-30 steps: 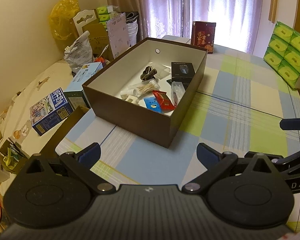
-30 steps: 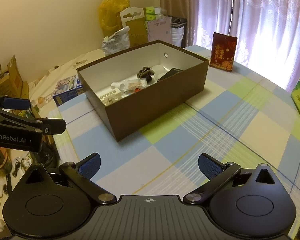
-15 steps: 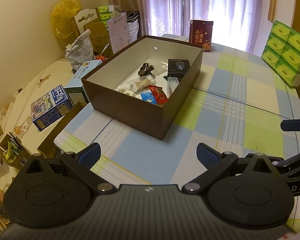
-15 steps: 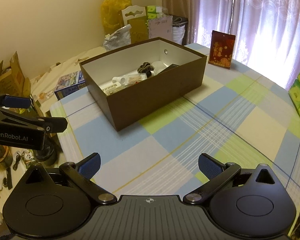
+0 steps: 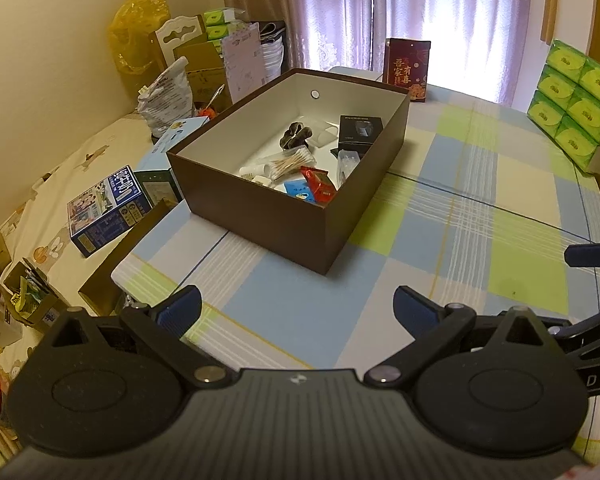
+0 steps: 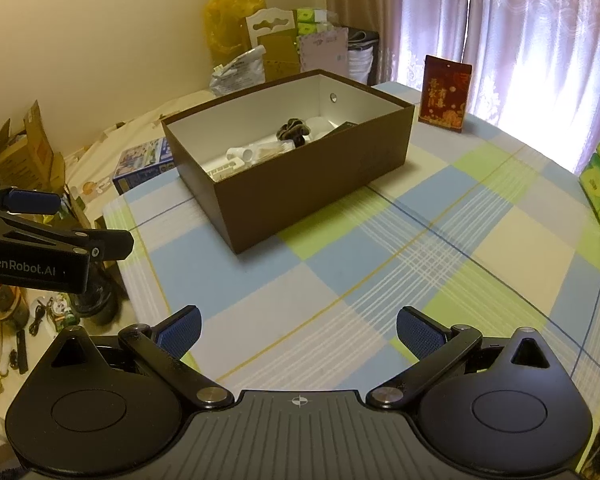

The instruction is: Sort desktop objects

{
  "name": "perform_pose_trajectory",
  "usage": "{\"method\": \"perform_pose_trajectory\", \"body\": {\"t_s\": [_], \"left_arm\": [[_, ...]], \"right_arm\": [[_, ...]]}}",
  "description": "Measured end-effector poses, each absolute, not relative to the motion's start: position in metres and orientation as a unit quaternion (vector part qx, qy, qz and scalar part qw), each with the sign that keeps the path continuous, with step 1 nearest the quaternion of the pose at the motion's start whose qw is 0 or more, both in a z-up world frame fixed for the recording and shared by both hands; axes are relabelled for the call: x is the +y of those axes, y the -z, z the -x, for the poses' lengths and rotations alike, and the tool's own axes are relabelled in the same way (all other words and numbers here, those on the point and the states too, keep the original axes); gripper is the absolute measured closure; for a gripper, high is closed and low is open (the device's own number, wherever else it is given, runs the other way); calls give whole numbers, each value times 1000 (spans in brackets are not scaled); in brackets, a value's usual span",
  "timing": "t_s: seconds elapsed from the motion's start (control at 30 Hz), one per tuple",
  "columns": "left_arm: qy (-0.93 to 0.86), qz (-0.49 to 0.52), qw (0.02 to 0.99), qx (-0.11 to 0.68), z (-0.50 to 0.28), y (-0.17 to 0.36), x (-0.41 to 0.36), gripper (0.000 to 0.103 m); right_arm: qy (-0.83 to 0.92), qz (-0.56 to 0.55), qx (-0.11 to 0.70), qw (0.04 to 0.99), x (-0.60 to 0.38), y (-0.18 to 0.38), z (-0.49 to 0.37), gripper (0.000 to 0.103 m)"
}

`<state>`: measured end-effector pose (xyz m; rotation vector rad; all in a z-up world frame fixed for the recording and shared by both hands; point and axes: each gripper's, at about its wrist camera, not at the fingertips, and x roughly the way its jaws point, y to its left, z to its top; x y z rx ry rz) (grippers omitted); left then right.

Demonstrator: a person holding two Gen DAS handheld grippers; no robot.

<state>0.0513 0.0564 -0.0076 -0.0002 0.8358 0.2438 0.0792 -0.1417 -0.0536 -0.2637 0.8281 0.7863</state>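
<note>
Found, at far left and off the counter [image 5: 480, 216], a bed [image 5: 60, 168] strewn with cartons, a blue printed box [image 5: 108, 212] among them; judged these outside the sorting. Found the left gripper [image 5: 296, 308] spread wide and holding nothing, hovering above the near left corner of the checked cloth. Noted next the open brown box [image 5: 260, 208] standing on the left half of the counter, well apart from both grippers, and inside it the small things of the task: a bundle of cotton swabs [image 5: 290, 160], a dark scrunchie [image 5: 296, 136], a blue sachet [image 5: 300, 192] touching a red sachet [image 5: 320, 184], and a little black case [image 5: 360, 130] against the right wall. Saw no loose small item on the bare cloth around it. Noted beyond the box, upright at the far edge, a red gift packet [image 5: 406, 76]. Found the right gripper [image 6: 298, 328] likewise spread and empty, above the near middle of the cloth. Noted at far right a stack of green tissue packs [image 5: 572, 108]. Judged the sorting near its close, or in a pause between picks, with both grippers free. Judged that any next move would call for choosing a target first, perhaps the red packet, then a long reach over or round the box with jaws kept wide.
</note>
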Motion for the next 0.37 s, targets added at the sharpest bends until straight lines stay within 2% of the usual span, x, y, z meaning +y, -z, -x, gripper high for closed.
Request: {"method": "perform_pose_trajectory", "body": {"t_s": [0.37], "left_arm": [[-138, 1, 906, 400, -54, 4, 61, 1]], "right_arm": [[-380, 122, 388, 831, -143, 53, -84, 2]]}}
